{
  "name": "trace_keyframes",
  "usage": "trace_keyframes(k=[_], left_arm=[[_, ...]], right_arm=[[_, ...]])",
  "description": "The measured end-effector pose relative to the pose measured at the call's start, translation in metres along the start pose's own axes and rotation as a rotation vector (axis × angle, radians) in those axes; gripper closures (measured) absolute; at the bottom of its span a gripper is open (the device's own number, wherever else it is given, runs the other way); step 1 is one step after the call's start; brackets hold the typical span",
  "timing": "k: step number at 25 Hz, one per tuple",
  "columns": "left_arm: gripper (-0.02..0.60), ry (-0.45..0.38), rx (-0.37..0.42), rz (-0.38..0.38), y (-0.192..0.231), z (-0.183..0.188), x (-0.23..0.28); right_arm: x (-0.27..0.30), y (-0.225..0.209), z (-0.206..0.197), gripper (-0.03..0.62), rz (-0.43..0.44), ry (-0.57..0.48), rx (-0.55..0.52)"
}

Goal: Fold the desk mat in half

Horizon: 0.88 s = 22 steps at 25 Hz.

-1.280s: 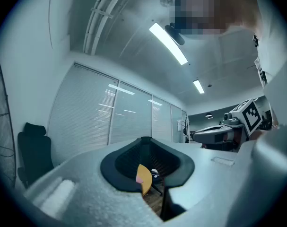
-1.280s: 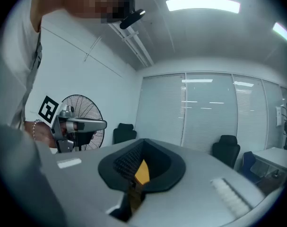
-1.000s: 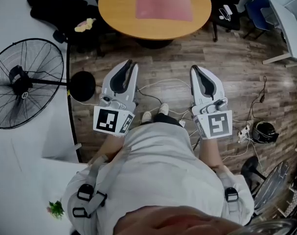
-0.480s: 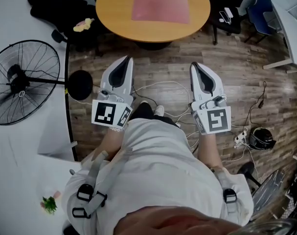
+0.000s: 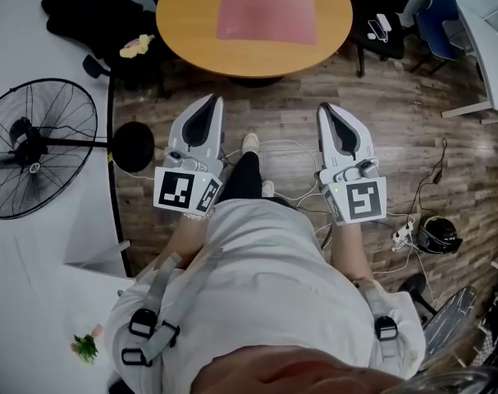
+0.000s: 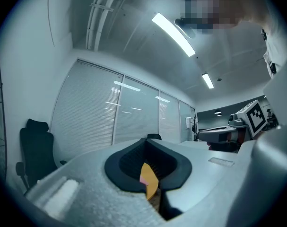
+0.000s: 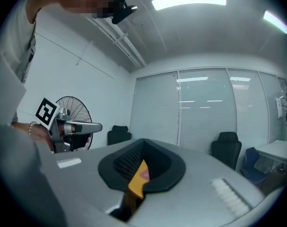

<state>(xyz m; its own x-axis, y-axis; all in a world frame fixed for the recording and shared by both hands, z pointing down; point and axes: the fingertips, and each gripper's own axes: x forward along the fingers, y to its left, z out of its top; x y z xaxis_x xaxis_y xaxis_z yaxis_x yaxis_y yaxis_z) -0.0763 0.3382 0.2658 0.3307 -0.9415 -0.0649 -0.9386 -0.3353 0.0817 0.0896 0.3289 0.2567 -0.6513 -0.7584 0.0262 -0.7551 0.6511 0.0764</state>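
- Floor of dark wood planks (image 5: 396, 121) runs under the whole scene.
- Round tan wooden counter (image 5: 183, 23) stands ahead, well apart from both grippers.
- Flat pink rectangular desk mat (image 5: 267, 12) lies unfolded on the counter's middle.
- Left gripper (image 5: 207, 103) and right gripper (image 5: 328, 110), side by side over the floor, have jaws closed on nothing.

Wood floor (image 5: 396, 113) open up to round table (image 5: 179, 31); fan (image 5: 35, 146) left, cables (image 5: 281, 144) underfoot.

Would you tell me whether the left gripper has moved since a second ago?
Yes. The left gripper has come forward: its tip now lies closer to the near edge of the round table than before.
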Motion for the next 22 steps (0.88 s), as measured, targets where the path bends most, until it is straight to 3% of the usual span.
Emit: trace_keyframes(k=[15, 22], left_arm=[[0.581, 0.025, -0.016, -0.023, 0.064, -0.012, 0.091], [0.581, 0.039, -0.030, -0.044, 0.105, -0.018, 0.143]], right_arm=[[0.098, -0.045, -0.009, 0.591, 0.014, 0.024, -0.080], [0.159, -0.073, -0.011, 0.590, -0.029, 0.063, -0.073]])
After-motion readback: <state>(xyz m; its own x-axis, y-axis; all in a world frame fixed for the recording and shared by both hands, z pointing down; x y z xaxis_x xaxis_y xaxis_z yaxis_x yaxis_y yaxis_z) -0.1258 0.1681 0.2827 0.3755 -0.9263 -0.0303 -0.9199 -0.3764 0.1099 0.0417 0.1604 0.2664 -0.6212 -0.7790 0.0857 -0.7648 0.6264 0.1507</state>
